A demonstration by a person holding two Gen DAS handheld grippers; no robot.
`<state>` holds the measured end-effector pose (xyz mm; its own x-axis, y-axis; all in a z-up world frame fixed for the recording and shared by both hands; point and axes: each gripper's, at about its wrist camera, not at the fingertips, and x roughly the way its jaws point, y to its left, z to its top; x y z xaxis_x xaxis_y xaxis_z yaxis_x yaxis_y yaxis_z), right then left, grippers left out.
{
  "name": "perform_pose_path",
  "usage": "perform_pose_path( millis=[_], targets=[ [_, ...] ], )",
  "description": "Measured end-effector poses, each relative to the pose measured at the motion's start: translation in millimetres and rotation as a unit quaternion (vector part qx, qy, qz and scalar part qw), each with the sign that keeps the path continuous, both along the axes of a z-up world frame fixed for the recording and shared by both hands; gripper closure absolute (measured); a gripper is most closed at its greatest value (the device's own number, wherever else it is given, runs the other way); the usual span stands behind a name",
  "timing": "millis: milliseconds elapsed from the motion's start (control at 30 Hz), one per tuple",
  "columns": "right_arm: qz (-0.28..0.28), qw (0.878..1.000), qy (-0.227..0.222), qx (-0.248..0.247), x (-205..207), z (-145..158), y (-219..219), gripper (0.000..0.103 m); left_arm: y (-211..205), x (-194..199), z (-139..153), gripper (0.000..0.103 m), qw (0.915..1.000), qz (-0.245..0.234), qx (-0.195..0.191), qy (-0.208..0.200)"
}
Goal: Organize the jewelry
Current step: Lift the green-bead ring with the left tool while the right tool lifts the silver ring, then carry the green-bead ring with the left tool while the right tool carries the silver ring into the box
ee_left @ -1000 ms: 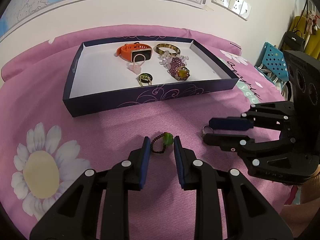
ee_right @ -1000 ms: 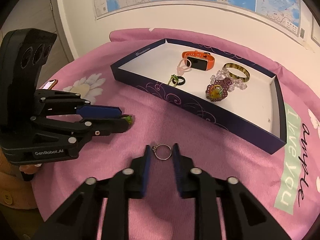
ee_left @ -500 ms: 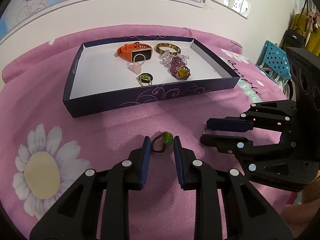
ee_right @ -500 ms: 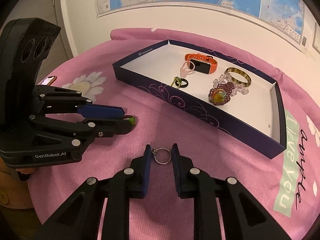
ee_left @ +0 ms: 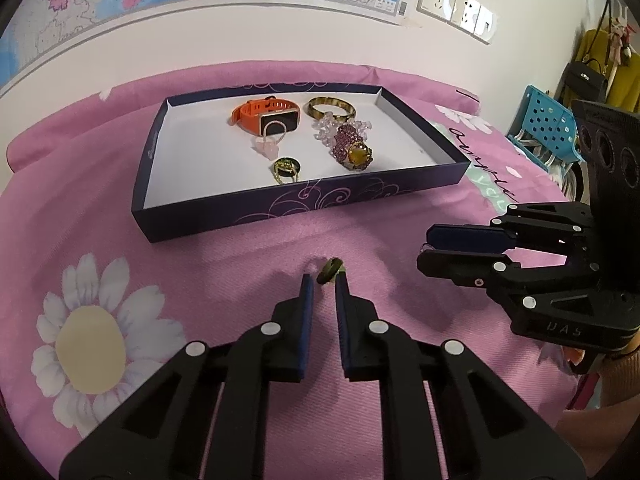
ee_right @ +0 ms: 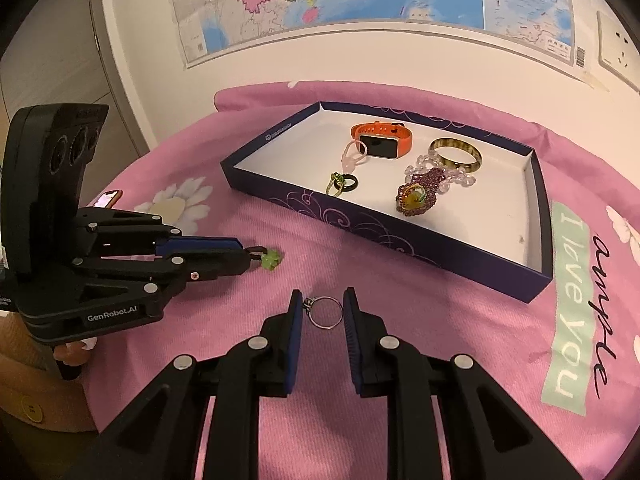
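- Already lying in the dark blue box: an orange smartwatch, a brown-gold bangle, a clear bead bracelet, a purple flower brooch, a pink ring and a dark-and-gold ring.
- Still sitting outside the box, on the pink cloth: two small pieces, both just in front of the box's near wall.
- Having just been closing, the left gripper now pinching the green-bead cord ring at its fingertips, bead sticking out past the tips, piece seemingly barely off the cloth.
- Straddling the silver ring with the right gripper: narrow gap, left pad looking in contact with the ring's setting, right pad seemingly a hair off, so full clamp not certain.
- Remaining, by this reading: lifting both pieces, carrying them over the box wall, releasing them onto the white floor.
- Judging the job as mostly done, last two items under way.
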<state>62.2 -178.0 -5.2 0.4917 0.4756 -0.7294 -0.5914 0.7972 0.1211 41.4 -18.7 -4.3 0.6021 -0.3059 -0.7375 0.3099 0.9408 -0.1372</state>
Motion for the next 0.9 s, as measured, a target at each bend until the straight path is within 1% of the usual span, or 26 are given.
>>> perform_pose_path(
  millis=[33, 67, 100, 133, 367, 400, 433, 467, 500, 533, 733, 900],
  targets=[
    [-0.001, 1.000, 0.000, 0.002, 0, 0, -1, 0.084, 0, 0, 0, 0.089, 1.0000, 0.000, 0.000, 0.000],
    [-0.002, 1.000, 0.001, 0.002, 0, 0, -1, 0.084, 0, 0, 0, 0.083, 1.0000, 0.001, 0.002, 0.000],
    [-0.002, 1.000, 0.001, 0.003, 1, -1, -1, 0.084, 0, 0, 0, 0.072, 1.0000, 0.003, 0.005, -0.003],
    [-0.002, 1.000, 0.002, 0.004, 1, -1, -2, 0.084, -2, 0, 0, 0.070, 0.9999, 0.004, 0.013, -0.009],
    [-0.002, 1.000, 0.005, 0.009, 2, -3, -3, 0.084, -7, 9, -3, 0.071, 0.9997, -0.003, 0.022, -0.006],
    [-0.003, 1.000, 0.005, 0.010, 2, -3, -3, 0.084, -8, 11, -4, 0.073, 0.9997, -0.005, 0.022, -0.005],
    [-0.002, 1.000, 0.007, 0.011, 2, -3, -3, 0.084, -10, 12, -6, 0.079, 0.9997, -0.009, 0.022, -0.001],
    [-0.002, 1.000, 0.008, 0.012, 3, -4, -3, 0.085, -10, 14, -8, 0.081, 0.9997, -0.010, 0.021, 0.004],
    [-0.003, 1.000, 0.009, 0.013, 3, -4, -4, 0.085, -11, 15, -9, 0.087, 0.9997, -0.011, 0.020, 0.007],
    [-0.003, 1.000, 0.009, 0.014, 4, -4, -4, 0.085, -11, 15, -9, 0.088, 0.9997, -0.013, 0.019, 0.007],
    [-0.004, 1.000, 0.007, 0.020, 5, -2, -6, 0.085, -11, 12, -5, 0.090, 0.9998, -0.011, 0.015, -0.001],
    [-0.004, 1.000, -0.001, 0.022, 4, 3, -7, 0.085, -11, 7, 5, 0.090, 0.9998, -0.012, 0.009, -0.013]
  ],
)
